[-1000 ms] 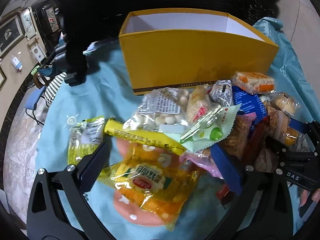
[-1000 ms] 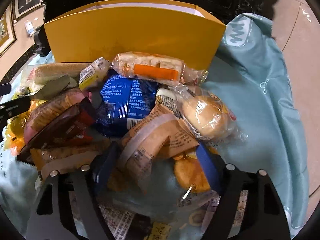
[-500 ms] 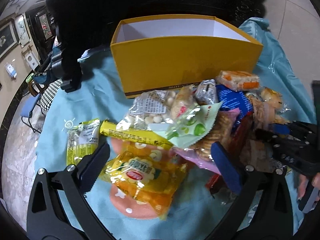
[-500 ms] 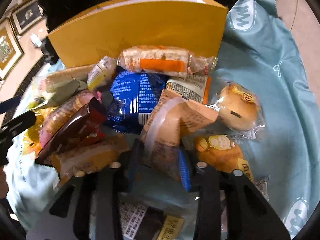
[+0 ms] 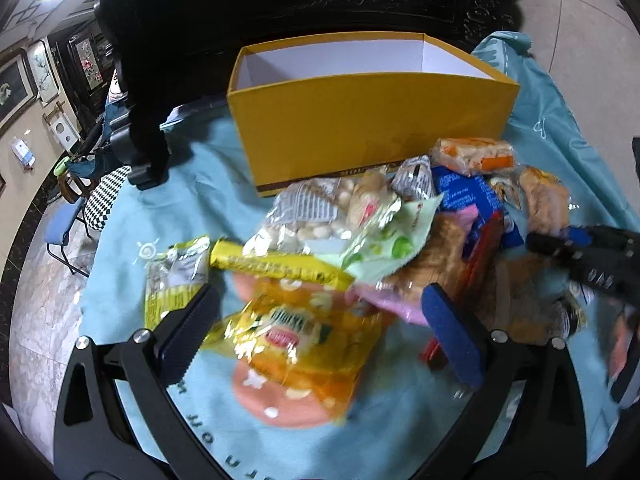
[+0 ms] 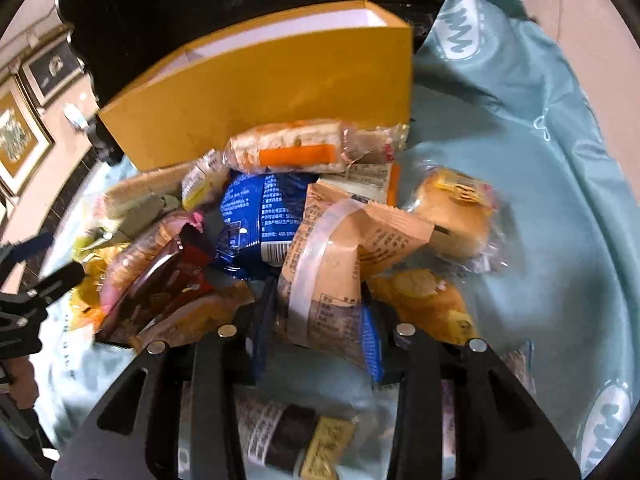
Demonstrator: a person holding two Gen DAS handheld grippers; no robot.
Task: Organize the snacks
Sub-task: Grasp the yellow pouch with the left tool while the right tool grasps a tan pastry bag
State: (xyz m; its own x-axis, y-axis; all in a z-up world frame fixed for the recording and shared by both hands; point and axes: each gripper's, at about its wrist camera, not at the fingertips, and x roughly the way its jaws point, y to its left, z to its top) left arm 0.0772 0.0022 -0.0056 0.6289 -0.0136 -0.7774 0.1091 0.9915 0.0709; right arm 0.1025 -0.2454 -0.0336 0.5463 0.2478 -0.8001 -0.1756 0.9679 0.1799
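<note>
Packet (image 6: 332, 268) stands upright, pinched in right tool (image 6: 316, 332).

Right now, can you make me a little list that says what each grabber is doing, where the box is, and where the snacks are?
Right gripper: shut on the tan snack packet
Left gripper: open, around the yellow-orange snack bag
Yellow box: open top, nothing seen inside, behind the pile
Snack pile: heaped on the light blue cloth in front of the box

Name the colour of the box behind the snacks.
Yellow outside, white inside; clearest in the left wrist view.
</note>
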